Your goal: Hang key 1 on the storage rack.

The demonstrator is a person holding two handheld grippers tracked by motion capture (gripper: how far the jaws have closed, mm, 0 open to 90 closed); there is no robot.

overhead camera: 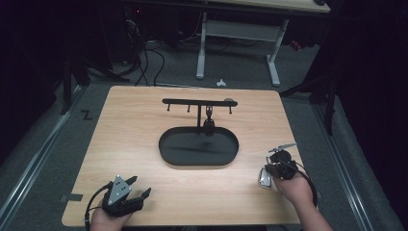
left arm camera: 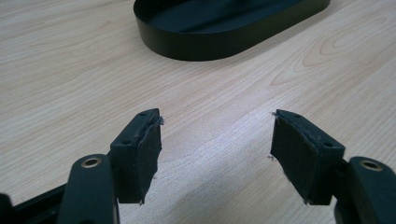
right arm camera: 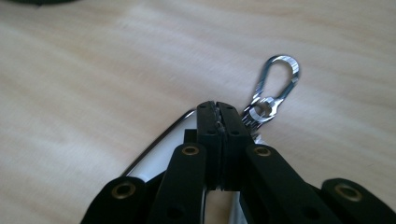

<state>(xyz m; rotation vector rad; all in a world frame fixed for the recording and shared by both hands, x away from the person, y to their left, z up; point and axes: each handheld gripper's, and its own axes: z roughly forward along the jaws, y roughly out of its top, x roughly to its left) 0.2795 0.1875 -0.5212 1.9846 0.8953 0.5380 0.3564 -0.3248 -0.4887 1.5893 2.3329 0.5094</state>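
Both grippers sit nearer me than the black tray (overhead camera: 198, 147). My right gripper (right arm camera: 218, 114) is clamped on a silver keyring (right arm camera: 273, 88); my left gripper (left arm camera: 215, 135) gapes wide, holding nothing.

A black oval tray (overhead camera: 168, 153) with hook stand (overhead camera: 198, 102) sits mid-table (overhead camera: 125, 125) (light wood).

One camera hangs above the near edge of the table (overhead camera: 144, 144), facing forward and down, far enough back to take in the whole top and the floor beyond. A second rides low on the left gripper (left arm camera: 215, 149), skimming the wood toward the black oval tray (left arm camera: 224, 42), which the overhead one also sees. The third sits on the right gripper (right arm camera: 218, 122), tight against the tabletop, close on a silver carabiner (right arm camera: 275, 88).
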